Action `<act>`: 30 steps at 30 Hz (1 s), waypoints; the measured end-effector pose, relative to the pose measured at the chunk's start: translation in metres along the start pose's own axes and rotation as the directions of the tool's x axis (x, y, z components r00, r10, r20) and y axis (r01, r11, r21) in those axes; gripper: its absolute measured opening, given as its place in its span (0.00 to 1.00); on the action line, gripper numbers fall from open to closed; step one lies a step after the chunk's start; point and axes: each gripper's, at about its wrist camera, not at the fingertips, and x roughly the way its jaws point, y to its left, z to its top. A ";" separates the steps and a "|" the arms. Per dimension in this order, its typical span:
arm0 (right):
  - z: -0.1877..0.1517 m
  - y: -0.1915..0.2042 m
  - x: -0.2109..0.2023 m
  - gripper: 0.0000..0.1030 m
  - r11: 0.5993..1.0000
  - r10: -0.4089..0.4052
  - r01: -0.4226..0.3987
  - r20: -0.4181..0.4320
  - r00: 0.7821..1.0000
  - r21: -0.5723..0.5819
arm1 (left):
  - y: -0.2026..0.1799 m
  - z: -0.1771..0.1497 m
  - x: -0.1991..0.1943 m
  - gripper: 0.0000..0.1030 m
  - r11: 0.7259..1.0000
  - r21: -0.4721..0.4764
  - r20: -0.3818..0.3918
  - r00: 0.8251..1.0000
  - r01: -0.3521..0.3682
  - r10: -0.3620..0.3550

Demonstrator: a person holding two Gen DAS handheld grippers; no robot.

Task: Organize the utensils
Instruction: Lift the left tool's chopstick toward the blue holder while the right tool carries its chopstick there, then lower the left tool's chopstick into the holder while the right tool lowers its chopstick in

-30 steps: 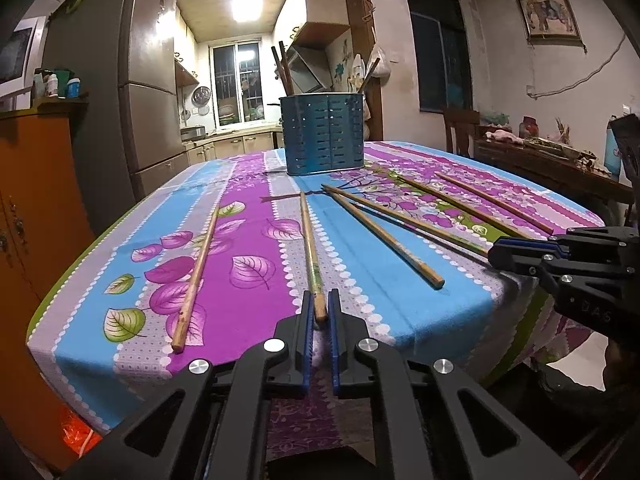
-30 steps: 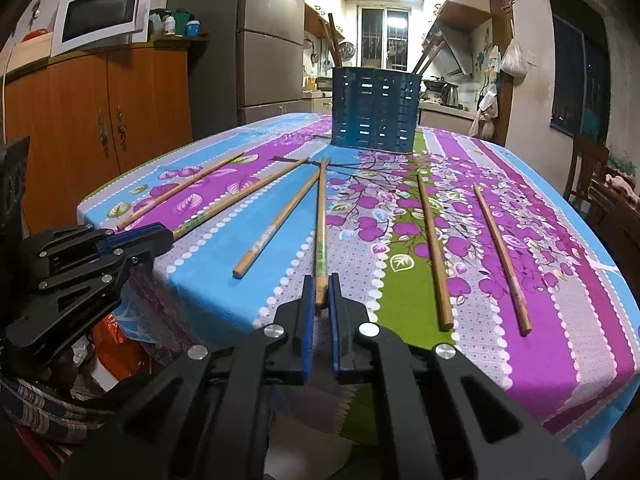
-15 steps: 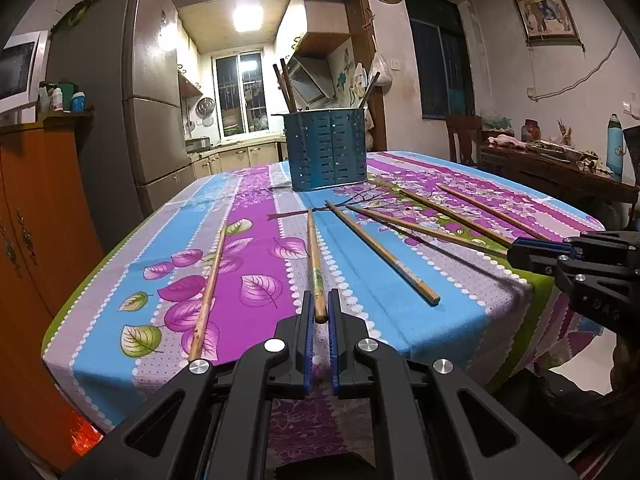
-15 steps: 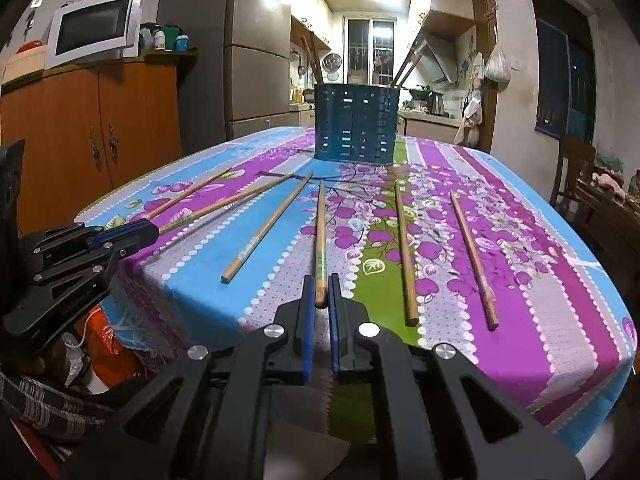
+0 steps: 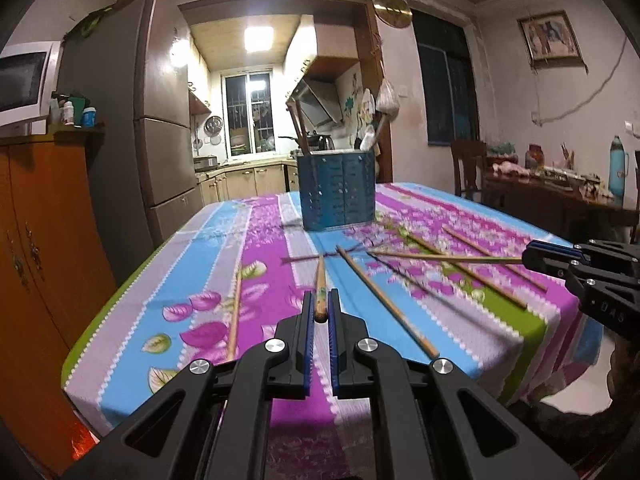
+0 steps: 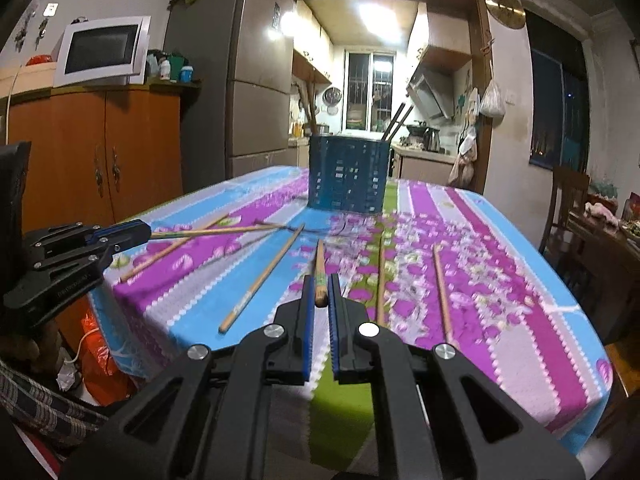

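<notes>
My left gripper (image 5: 319, 309) is shut on the near end of a wooden chopstick (image 5: 320, 289) and holds it above the table, pointing at the holder. My right gripper (image 6: 319, 293) is shut on another wooden chopstick (image 6: 319, 268), also lifted. A blue perforated utensil holder (image 5: 339, 190) stands at the table's far middle with a few chopsticks in it; it also shows in the right wrist view (image 6: 347, 174). Several more chopsticks lie on the tablecloth, such as one (image 5: 386, 300) right of my left gripper and one (image 6: 262, 280) left of my right gripper.
The table wears a striped floral cloth (image 5: 264, 280). An orange cabinet (image 6: 96, 160) with a microwave (image 6: 102, 52) and a fridge (image 6: 256, 92) stand to the left. A chair (image 5: 466, 168) and a cluttered side table (image 5: 560, 192) are to the right.
Both grippers have lifted their chopsticks off the cloth and risen, tilting up toward the holder. The other chopsticks lie as before.
</notes>
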 end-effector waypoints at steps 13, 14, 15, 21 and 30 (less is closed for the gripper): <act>0.072 -0.020 -0.003 0.05 0.998 0.065 -0.061 0.123 0.990 -0.035 | 0.027 0.068 -0.002 0.08 0.994 -0.093 0.059 0.997 0.050 -0.044; 0.080 -0.023 0.001 0.05 0.997 0.072 -0.067 0.128 0.989 -0.040 | 0.030 0.075 0.000 0.08 0.994 -0.099 0.064 0.997 0.055 -0.048; 0.085 -0.024 0.003 0.05 0.997 0.075 -0.070 0.130 0.989 -0.042 | 0.035 0.085 0.002 0.08 0.992 -0.111 0.070 0.996 0.061 -0.053; 0.113 -0.040 0.018 0.05 0.995 0.092 -0.088 0.148 0.985 -0.037 | 0.053 0.120 0.014 0.07 0.986 -0.143 0.078 0.994 0.089 -0.079; 0.139 -0.059 0.027 0.05 0.990 0.138 -0.141 0.155 0.978 0.006 | 0.072 0.149 0.027 0.07 0.977 -0.170 0.081 0.990 0.130 -0.118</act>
